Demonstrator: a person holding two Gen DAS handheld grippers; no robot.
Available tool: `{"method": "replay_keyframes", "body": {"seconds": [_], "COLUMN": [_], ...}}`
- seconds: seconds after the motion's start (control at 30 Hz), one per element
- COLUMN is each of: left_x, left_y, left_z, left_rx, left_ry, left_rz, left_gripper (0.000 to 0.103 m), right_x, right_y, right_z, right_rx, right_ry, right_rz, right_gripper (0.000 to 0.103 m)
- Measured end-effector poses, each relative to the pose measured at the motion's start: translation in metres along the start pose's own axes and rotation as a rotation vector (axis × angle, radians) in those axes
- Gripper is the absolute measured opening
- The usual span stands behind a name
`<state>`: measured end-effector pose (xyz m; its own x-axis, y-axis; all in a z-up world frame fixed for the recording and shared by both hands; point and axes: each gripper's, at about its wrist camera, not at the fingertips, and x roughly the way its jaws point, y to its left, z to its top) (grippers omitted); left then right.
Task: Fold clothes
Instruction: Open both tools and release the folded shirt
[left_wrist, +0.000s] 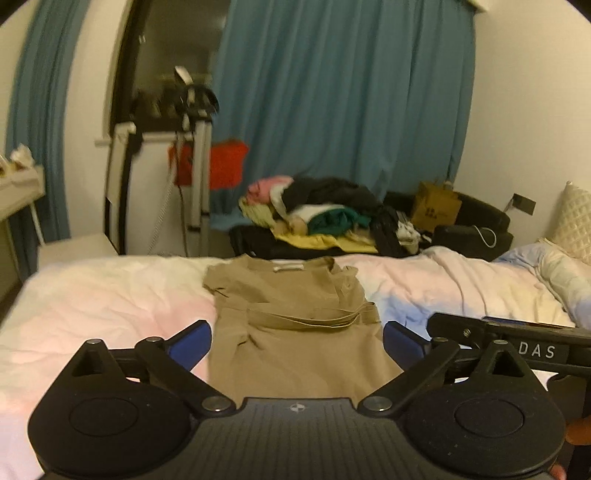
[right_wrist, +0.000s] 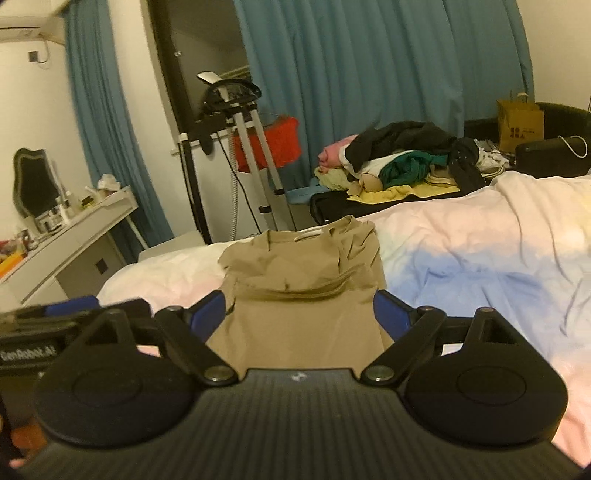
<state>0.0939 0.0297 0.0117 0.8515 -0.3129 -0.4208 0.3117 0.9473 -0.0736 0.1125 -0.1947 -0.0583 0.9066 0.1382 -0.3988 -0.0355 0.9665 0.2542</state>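
Your left wrist camera sits just behind the left tool (left_wrist: 297, 343) and looks forward and slightly down across the bed (left_wrist: 103, 295), close over the tan shirt (left_wrist: 295, 306). Your right wrist camera looks the same way from beside it, over the right tool (right_wrist: 299, 312). Both views share the shirt, the blue curtain (left_wrist: 343, 96) and the clothes pile (left_wrist: 317, 210). Each view catches the other tool at its edge.

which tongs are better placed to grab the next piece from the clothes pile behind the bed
Right, probably. The clothes pile lies beyond the folded tan shirt, toward the right; both tongs are open and empty.
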Motion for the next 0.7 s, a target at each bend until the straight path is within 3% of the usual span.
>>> {"method": "replay_keyframes", "body": {"seconds": [0.17, 0.4, 0.53, 0.7], "left_x": [-0.025, -0.007, 0.010, 0.044], "left_y": [-0.008, -0.005, 0.005, 0.028], "left_z": [-0.021, -0.039, -0.048, -0.070], "left_rx": [0.007, -0.009, -0.092, -0.297], "left_ry": [-0.024, 0.041, 0.131, 0.296], "left_rz": [0.014, 0.010, -0.040, -0.123], "left_gripper": [0.103, 0.103, 0.103, 0.102], "right_x": [-0.018, -0.014, -0.004, 0.007], "right_y": [0.001, 0.001, 0.004, 0.007], "right_z": [-0.018, -0.020, -0.026, -0.032], "right_rx": [0.002, 0.000, -0.021, -0.022], "right_ry": [-0.024, -0.038, -0.004, 0.037], "right_rz": [0.002, 0.002, -0.016, -0.017], "right_gripper": [0.088, 0.088, 0.088, 0.088]}}
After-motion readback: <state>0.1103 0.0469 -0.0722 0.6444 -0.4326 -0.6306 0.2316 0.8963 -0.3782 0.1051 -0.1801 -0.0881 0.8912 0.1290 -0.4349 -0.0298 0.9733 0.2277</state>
